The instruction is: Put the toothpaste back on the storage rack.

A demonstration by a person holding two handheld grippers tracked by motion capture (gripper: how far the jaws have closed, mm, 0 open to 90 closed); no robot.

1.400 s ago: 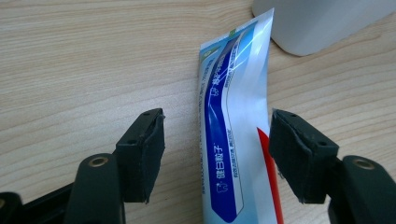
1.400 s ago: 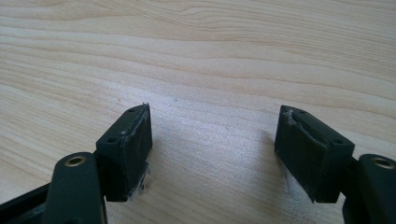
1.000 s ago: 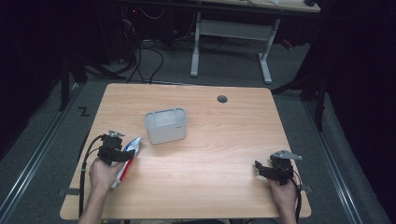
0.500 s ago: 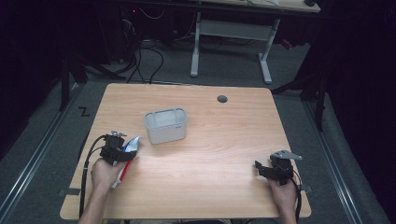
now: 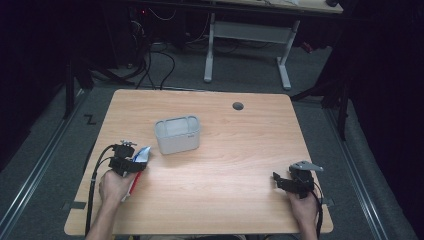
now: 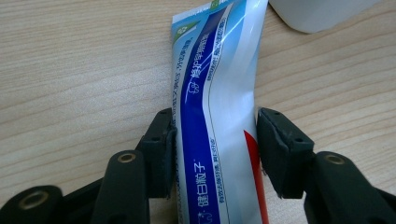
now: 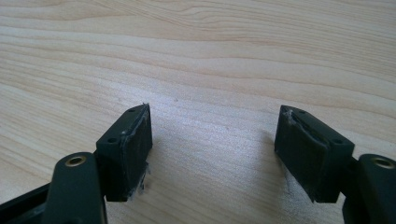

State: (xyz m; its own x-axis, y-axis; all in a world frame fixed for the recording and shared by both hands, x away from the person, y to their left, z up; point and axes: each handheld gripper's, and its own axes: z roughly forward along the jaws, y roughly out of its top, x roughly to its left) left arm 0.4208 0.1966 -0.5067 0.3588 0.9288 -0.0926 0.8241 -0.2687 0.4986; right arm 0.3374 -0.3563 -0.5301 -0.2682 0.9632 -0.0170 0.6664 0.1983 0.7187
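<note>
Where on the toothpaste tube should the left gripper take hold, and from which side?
Across its flat middle, from above, one jaw at each long edge. The toothpaste tube lies flat on the table, so only its narrow width fits the jaws. The left gripper already straddles it there; its jaws have just been closing, pads about meeting the edges.
</note>
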